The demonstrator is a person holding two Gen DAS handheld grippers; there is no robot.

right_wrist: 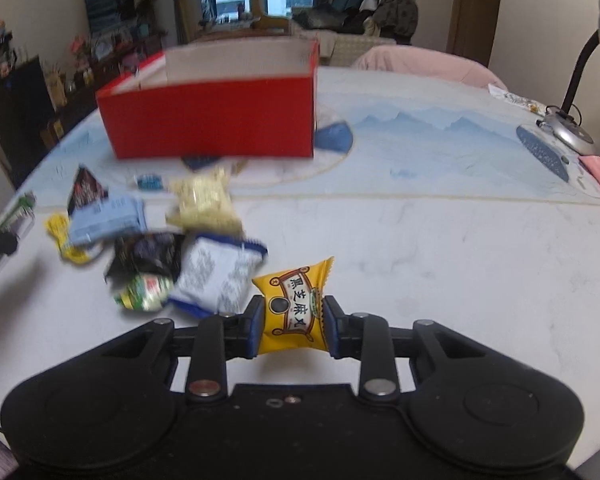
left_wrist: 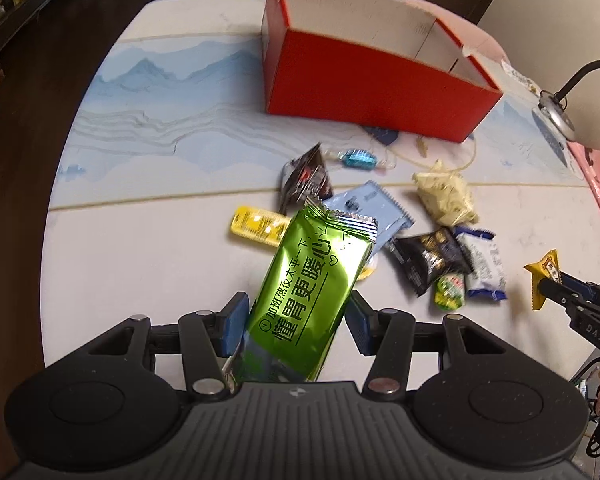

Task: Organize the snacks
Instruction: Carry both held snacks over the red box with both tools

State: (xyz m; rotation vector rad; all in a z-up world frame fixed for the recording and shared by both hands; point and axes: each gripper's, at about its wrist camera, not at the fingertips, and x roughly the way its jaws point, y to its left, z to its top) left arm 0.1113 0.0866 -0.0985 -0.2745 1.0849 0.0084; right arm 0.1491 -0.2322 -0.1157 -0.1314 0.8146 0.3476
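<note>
White table point(right_wrist: 440, 248) w/ red box point(right_wrist: 212, 116); left gripper point(left_wrist: 296, 322) pinching green packet point(left_wrist: 312, 276), right gripper point(right_wrist: 293, 326) pinching yellow packet point(right_wrist: 294, 306).

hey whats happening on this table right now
A person is sorting snacks with two handheld grippers. The left gripper holds a green foil packet; the right gripper has its jaws shut on a small yellow packet. More snacks lie loose on the table, and the red box stands open behind them.
</note>
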